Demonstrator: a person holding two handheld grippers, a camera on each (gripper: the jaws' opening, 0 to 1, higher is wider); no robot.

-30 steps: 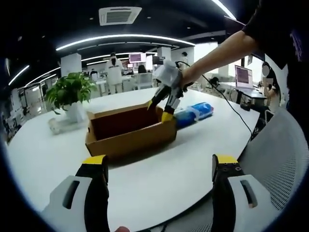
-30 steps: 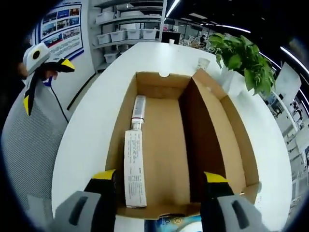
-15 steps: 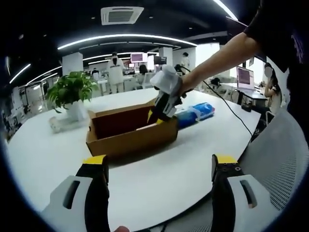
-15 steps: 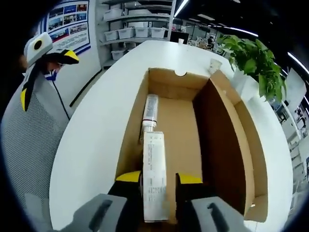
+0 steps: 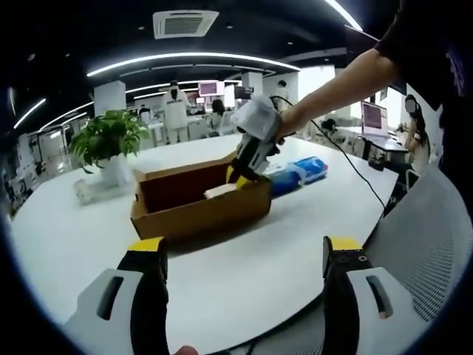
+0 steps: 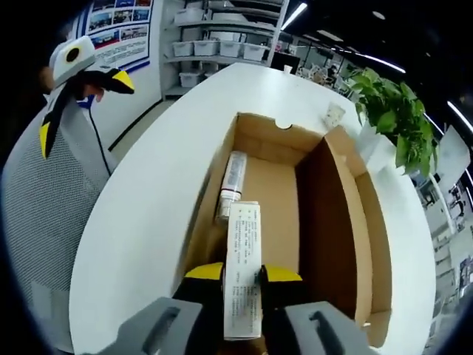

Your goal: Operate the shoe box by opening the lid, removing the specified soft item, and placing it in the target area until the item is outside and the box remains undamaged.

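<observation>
1. Box sits open on the white table, lid folded back along one long side; a plant stands beyond it and a blue pack lies just beside its far end.
2. Right gripper is clamped on a white carton, whose near end sits between the jaws; in the left gripper view the carton is at the box rim.
3. A tube lies on the box floor against the wall.
4. Left gripper hangs over the near table edge, jaws wide, holding nothing.
5. Step, as I judge it: lifting an item out. Whether the carton is the soft item, I cannot tell.
6. Next: raise it clear of the wall without snagging the cardboard, then carry it to the table.
</observation>
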